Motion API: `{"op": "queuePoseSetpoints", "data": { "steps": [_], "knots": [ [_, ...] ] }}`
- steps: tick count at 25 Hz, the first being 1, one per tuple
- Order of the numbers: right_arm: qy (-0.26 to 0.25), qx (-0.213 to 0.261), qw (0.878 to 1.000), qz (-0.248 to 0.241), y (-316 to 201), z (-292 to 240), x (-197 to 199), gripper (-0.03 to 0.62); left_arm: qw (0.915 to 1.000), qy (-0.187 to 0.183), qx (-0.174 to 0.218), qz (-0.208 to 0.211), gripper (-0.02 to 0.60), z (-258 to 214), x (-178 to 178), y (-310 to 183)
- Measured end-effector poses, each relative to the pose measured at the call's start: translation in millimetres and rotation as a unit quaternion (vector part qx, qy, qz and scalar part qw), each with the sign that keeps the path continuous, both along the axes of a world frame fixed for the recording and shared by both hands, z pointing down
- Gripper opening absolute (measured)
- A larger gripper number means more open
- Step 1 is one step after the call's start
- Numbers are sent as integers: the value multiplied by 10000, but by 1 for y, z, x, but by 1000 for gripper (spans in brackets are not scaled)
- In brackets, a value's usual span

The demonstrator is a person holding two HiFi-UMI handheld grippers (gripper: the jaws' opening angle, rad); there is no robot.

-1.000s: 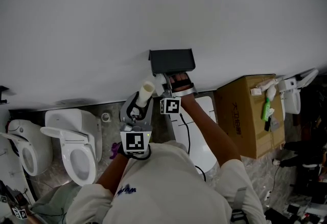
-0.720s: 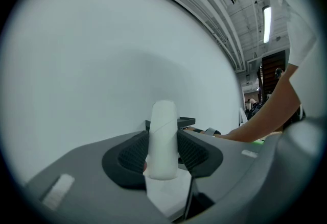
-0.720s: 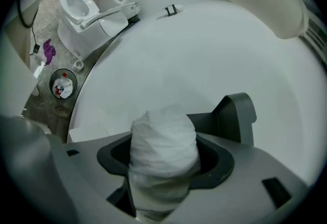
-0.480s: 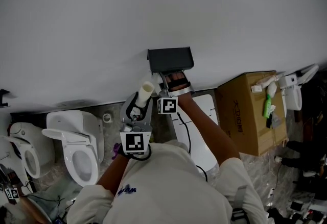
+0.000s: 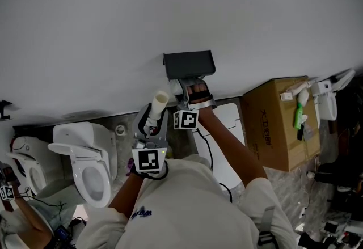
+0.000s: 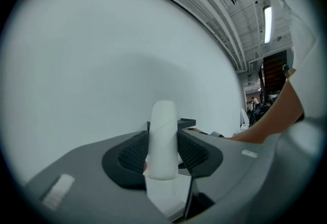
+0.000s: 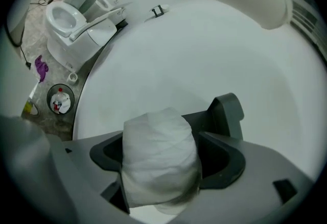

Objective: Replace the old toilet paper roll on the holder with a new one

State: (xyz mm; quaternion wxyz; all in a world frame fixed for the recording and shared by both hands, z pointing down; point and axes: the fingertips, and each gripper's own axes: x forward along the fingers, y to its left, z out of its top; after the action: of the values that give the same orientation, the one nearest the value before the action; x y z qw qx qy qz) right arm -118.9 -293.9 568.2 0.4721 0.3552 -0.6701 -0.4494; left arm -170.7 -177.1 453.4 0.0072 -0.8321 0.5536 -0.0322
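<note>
A dark grey holder (image 5: pixel 189 64) is fixed to the white wall. Just below it is my right gripper (image 5: pixel 189 87). The new white roll (image 7: pixel 161 152) sits between its jaws, which are opening, and dark pad shows on both sides of the roll. An end of the holder (image 7: pixel 228 108) rises right behind the roll. To the left, my left gripper (image 5: pixel 151 119) is shut on the empty pale tube (image 5: pixel 159 103), which points up towards the wall. In the left gripper view the tube (image 6: pixel 163 139) stands upright between the pads, with the holder (image 6: pixel 187 123) behind it.
A white toilet (image 5: pixel 85 160) stands on the floor at the left, with another (image 5: pixel 22 167) beyond it. A cardboard box (image 5: pixel 278 123) with bottles on top stands at the right. A small bin (image 7: pixel 60 100) with rubbish sits by the wall.
Both grippers keep their places by the holder, and the left still holds the tube. Only the head view has shifted a little.
</note>
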Motion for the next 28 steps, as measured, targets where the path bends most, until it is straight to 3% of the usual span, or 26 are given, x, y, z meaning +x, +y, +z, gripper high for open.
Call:
{"op": "queuePoseSetpoints", "data": {
  "steps": [10, 15, 18, 22, 24, 28],
  "knots": [
    [-1062, 2, 9934, 439, 48, -38, 42, 413, 9996, 255, 87, 110, 183, -17, 14, 3],
    [-2140, -31, 9711, 1056, 83, -71, 89, 396, 9981, 291, 95, 534, 183, -31, 46, 5],
    [-2923, -196, 9428, 1593, 116, -87, 130, 375, 9961, 328, 104, 811, 182, -38, 69, 20],
    [-4166, -342, 8827, 2146, 156, -113, 186, 302, 9950, 238, 206, 943, 182, -54, 96, 33],
    [-4657, -262, 8575, 2170, 178, -132, 211, 255, 9942, 327, 132, 1012, 183, -60, 115, 45],
    [-5641, -103, 7930, 2299, 225, -168, 258, 166, 9906, 316, 131, 1325, 183, -65, 157, 76]
  ]
}}
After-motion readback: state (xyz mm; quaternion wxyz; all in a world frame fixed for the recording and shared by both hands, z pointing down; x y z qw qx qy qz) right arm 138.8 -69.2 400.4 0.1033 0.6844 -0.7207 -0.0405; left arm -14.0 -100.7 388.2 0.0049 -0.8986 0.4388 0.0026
